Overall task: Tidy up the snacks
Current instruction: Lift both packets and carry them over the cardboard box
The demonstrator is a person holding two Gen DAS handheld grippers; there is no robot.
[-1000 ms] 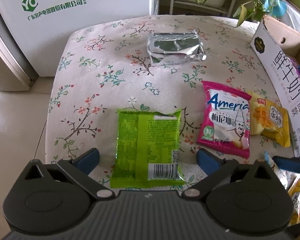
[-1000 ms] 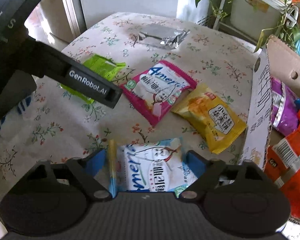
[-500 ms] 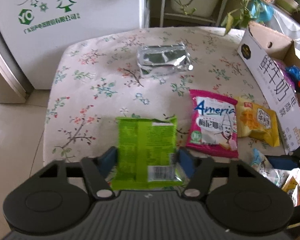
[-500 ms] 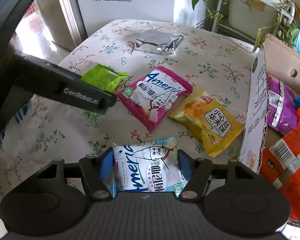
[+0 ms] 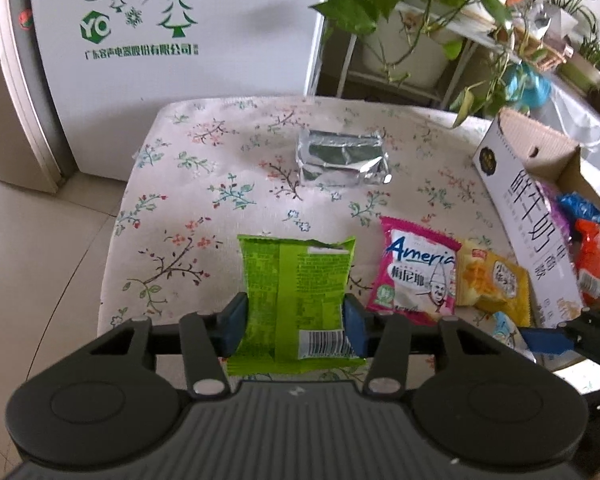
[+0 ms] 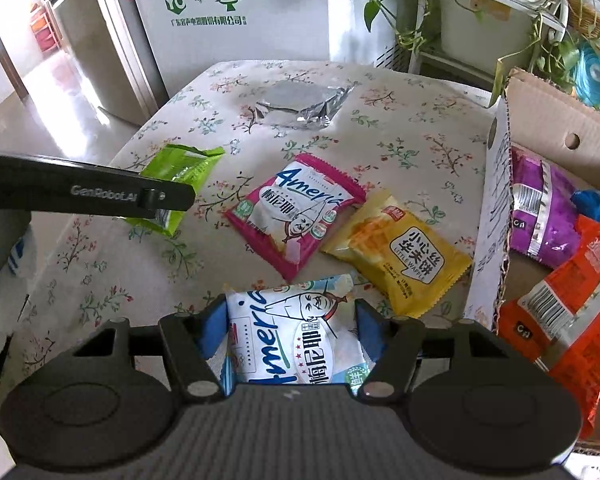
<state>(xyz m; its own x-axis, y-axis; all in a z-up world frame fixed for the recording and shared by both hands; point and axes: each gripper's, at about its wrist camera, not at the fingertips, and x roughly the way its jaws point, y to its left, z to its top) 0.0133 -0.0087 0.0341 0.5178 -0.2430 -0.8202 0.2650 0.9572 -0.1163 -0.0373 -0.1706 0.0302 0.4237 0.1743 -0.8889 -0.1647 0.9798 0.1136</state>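
1. Your left gripper (image 5: 296, 326) pinches the green snack packet (image 5: 296, 292); its blue pads press both long sides, near the barcode end. The packet sits at the near left part of the tabletop (image 5: 220, 168), which wears a floral cloth.
2. Your right gripper (image 6: 290, 332) pinches the white and blue snack packet (image 6: 296, 340) by its two sides. That packet is at the near edge of the tabletop, close to the cardboard box (image 6: 496, 208).
3. Whether either packet is lifted clear of the cloth cannot be told.
4. Between the two held packets lie a pink snack packet (image 6: 296, 212) and a yellow waffle packet (image 6: 400, 252), flat on the cloth, overlapping slightly at one corner. The yellow one is just beside the box's near wall.
5. A silver foil packet (image 5: 342, 158) lies alone toward the far edge of the tabletop, well apart from the others.
6. The cardboard box stands along the right edge, top open, its printed white wall facing the packets. Inside are a purple packet (image 6: 540, 208), an orange packet (image 6: 572, 304) and a blue one (image 6: 596, 204).
7. Open cloth: the whole far left corner and the strip between the green packet and the foil one are bare.
8. Beyond the left edge the tabletop drops to tiled floor (image 5: 28, 248). Past the far edge stand a white appliance (image 5: 172, 28) and a rack of potted plants (image 5: 420, 20).
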